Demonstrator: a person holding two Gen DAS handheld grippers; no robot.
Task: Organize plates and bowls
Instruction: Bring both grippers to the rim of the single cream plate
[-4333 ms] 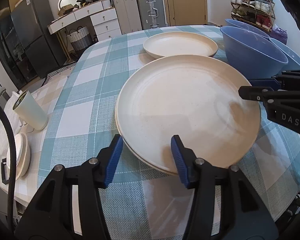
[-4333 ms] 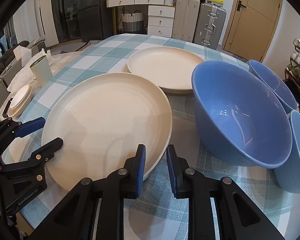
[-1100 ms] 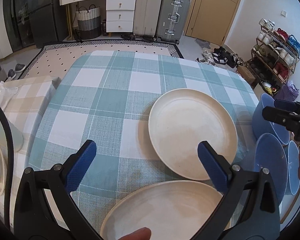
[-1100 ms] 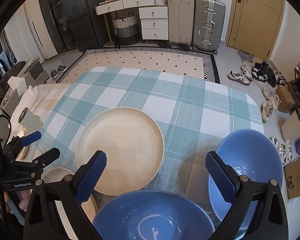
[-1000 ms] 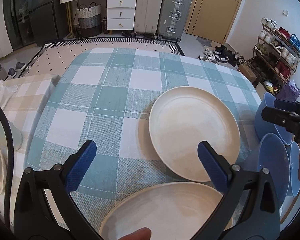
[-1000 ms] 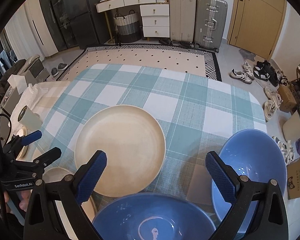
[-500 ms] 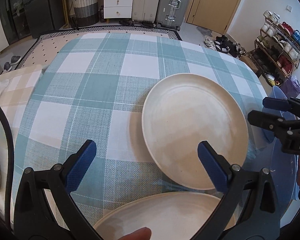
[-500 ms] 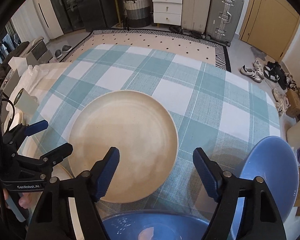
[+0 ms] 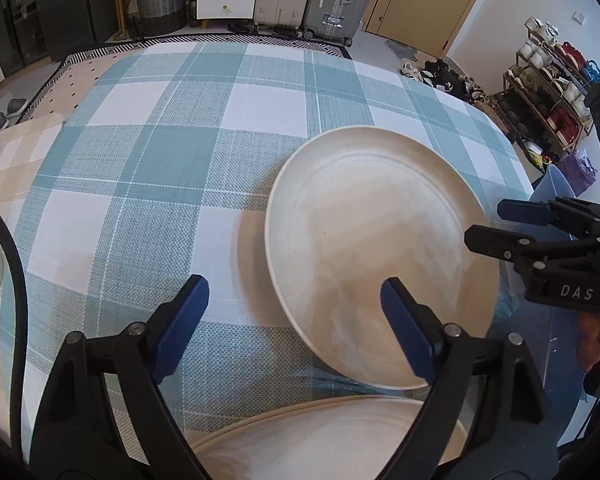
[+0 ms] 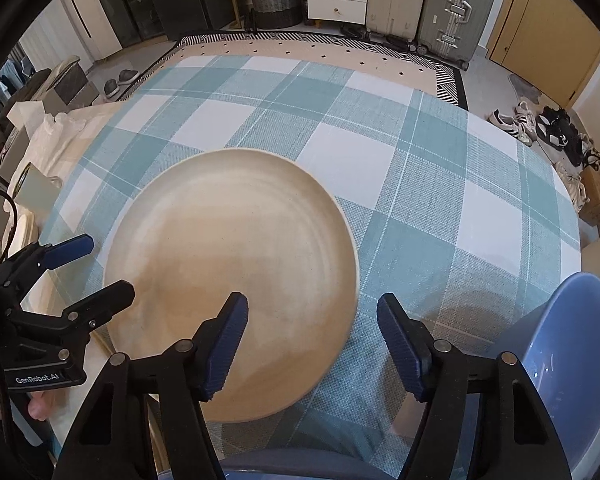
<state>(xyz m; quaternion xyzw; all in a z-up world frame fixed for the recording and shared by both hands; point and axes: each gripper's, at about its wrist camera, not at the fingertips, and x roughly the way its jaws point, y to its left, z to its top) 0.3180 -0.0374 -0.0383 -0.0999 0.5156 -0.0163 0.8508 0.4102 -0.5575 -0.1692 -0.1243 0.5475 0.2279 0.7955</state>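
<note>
- Plates are the matter in hand: a cream plate (image 9: 376,256) lies flat on the tabletop (image 9: 172,152), with a second cream plate (image 9: 328,436) nearer, at 6 o'clock in the left wrist view, their rims close but apparently not overlapping.
- The left hand-held gripper (image 9: 294,320) straddles the far plate's 7 o'clock rim; its jaws have just been closing yet are released, gripping nothing.
- The right hand-held gripper (image 10: 312,340) straddles the 4 o'clock rim, likewise narrowing and unclenched.
- Judged step: pinching that plate from both sides to lift it onto the nearer one. Each lower finger probably needs to slide under the shallow lip, and both sides should rise together, level.
- The plates look matte, speckled, faintly ringed; the blue bowl (image 10: 568,364) at 4 o'clock is glossy and deep; the teal checked cloth is woven.
</note>
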